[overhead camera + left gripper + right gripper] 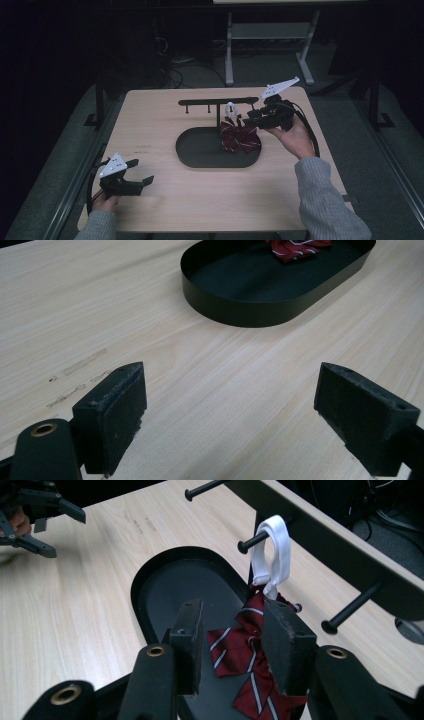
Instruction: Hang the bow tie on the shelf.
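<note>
A dark red bow tie point(240, 137) with pale stripes hangs by its white strap point(272, 555) from a peg point(250, 542) of the black rack point(215, 101). Its lower part rests in the black oval tray point(200, 150). My right gripper point(248, 119) is level with the tie's knot, coming from the right. In the right gripper view the gripper point(234, 610) is open, and the bow tie point(235, 650) shows through the gap just beyond the jaws. My left gripper point(142, 170) rests open and empty near the table's front left; the left gripper view point(230, 385) shows bare wood between its jaws.
The rack's bar point(325, 545) carries two more bare pegs. The left half of the tray point(240, 305) holds nothing. A person's hands and grey sleeves come in from the bottom. Beyond the table's far edge stand a white desk frame and cables on the floor.
</note>
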### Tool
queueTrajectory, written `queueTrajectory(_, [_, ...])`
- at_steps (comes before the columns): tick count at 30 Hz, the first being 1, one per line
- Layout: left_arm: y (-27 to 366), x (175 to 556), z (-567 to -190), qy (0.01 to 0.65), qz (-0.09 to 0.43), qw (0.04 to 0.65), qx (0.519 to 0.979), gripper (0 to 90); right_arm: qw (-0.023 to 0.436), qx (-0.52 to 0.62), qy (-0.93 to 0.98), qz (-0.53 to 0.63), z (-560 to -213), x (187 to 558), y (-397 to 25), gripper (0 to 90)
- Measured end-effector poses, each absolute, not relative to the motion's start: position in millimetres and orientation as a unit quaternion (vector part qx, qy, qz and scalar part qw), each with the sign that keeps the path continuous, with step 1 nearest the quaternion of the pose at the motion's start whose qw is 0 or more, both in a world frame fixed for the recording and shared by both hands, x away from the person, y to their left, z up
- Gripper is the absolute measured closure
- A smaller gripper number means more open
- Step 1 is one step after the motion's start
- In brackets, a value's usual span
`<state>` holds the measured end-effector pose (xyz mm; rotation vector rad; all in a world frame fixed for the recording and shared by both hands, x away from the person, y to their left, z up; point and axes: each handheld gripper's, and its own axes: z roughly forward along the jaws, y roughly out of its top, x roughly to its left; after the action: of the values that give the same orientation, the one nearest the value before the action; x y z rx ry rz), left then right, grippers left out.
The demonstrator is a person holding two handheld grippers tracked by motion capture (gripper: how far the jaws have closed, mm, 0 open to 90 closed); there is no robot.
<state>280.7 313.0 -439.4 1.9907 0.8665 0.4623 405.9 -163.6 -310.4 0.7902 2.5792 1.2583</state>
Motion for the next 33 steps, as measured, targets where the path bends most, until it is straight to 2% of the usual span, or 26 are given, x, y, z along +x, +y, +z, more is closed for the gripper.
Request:
queueTrajectory(22, [313.1,281.0,-439.3,0.344,0.189,0.443,0.806,13.0,0.08,0.261,0.864,0.424,-317.5,388.1,-174.0,57.9])
queueTrajectory(33, [312.4,280.7,-439.6,0.346,0.187,0.443,0.805,13.0,0.07,0.272,0.86,0.426,-332.7,380.3,-184.6,56.8])
